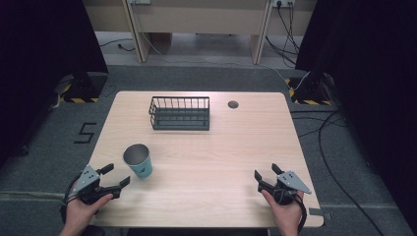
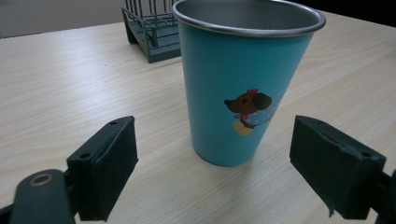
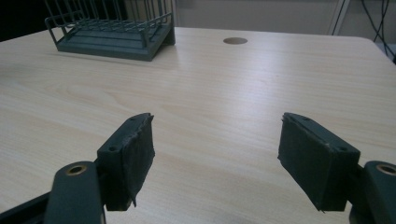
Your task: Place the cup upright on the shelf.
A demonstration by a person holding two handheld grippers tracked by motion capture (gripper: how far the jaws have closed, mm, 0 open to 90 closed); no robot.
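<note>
Two claws released; left claw (image 1: pixel 114 175) faces teal cup (image 1: pixel 138 160).
Risk: off-centre closing could tip the cup just ahead.

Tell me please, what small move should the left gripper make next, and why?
Probably ease the left gripper forward until its open jaws stand on both sides of the teal metal cup. The cup stands upright just ahead of it, untouched, roughly centred between the jaws, with bare wooden table around it.
</note>
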